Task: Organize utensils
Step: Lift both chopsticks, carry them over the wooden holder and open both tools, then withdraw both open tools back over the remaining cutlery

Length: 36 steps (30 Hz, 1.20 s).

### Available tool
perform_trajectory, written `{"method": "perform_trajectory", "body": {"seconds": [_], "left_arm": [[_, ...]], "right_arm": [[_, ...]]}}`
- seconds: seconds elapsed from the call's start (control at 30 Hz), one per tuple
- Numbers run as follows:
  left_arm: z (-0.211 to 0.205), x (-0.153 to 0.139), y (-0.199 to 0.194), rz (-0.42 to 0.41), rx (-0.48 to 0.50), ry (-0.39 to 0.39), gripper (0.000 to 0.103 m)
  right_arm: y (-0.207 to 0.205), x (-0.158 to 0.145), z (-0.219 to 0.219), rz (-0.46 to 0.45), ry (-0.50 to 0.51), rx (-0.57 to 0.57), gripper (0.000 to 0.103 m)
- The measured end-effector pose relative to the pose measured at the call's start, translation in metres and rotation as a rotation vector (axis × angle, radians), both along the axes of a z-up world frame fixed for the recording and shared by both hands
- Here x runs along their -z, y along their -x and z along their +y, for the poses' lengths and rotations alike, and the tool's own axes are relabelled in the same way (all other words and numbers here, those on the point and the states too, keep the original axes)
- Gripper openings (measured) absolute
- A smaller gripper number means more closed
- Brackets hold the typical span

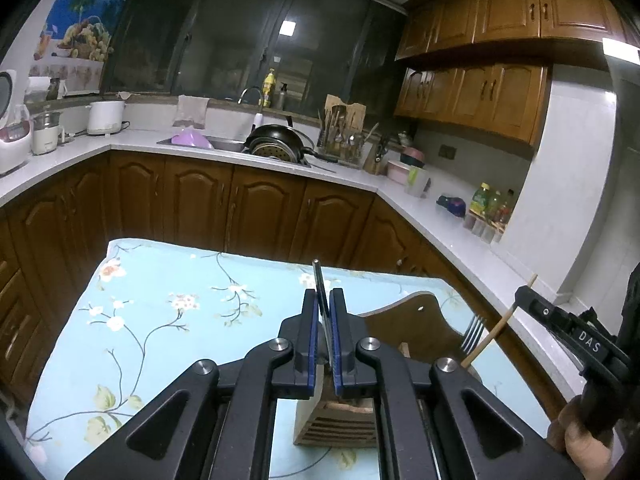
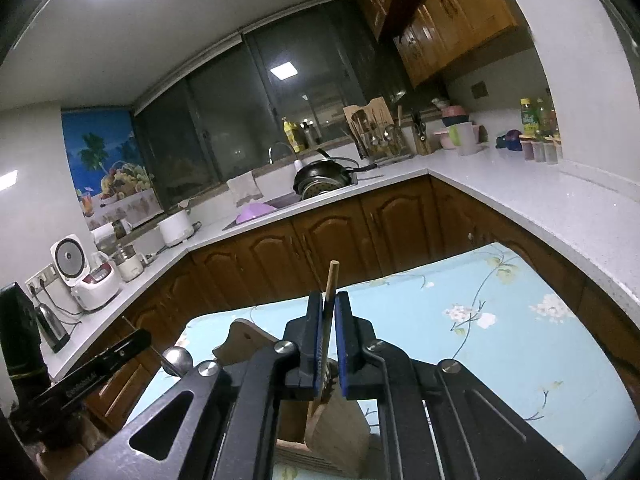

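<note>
My left gripper (image 1: pixel 325 300) is shut on a thin dark metal utensil handle (image 1: pixel 320 284) that sticks up between the pads, just above a wooden utensil holder (image 1: pixel 340 424) on the blue floral table (image 1: pixel 160 312). A fork (image 1: pixel 472 334) stands in the holder. My right gripper (image 2: pixel 329 306) is shut on a wooden chopstick (image 2: pixel 333 276), held over the same holder (image 2: pixel 336 432); the chopstick also shows in the left wrist view (image 1: pixel 496 328). A round metal spoon bowl (image 2: pixel 178 360) shows at the left gripper in the right wrist view.
A wooden chair back (image 1: pixel 404 320) rises behind the holder. Kitchen counters (image 1: pixel 440 220) wrap around the far side and right, with a sink, a black wok (image 1: pixel 276 140), a utensil rack (image 1: pixel 344 136), bottles and rice cookers.
</note>
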<state>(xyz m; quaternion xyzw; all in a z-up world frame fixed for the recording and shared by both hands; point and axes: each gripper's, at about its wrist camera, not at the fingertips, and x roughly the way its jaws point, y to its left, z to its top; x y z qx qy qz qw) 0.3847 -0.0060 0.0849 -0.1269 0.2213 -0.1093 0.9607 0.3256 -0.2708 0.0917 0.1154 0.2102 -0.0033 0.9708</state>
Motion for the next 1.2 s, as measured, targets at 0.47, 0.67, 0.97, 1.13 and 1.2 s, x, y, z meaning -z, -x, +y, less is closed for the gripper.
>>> {"method": "perform_trajectory", "body": {"seconds": [0.47,0.67,0.97,1.13,1.2], "left_arm": [[0.001,0.002,0.002,0.027,-0.004,-0.027,0.017],[0.006,-0.002,0.022,-0.009,-0.014,-0.027,0.044],[0.026,0.009,0.079,0.017,-0.056,-0.003,0.08],[0.033,0.009,0.118,0.032,-0.054,0.013,0.081],[0.036,0.009,0.135,0.037,-0.053,0.028,0.083]], "right_arm": [[-0.001,0.001,-0.003,0.024,-0.047,-0.019,0.016],[0.021,-0.007,-0.006,-0.016,-0.09,-0.039,0.059],[0.074,-0.02,-0.014,-0.078,-0.127,-0.039,0.094],[0.105,-0.012,-0.011,-0.046,-0.112,-0.046,0.095],[0.115,-0.008,-0.011,-0.03,-0.112,-0.05,0.095]]}}
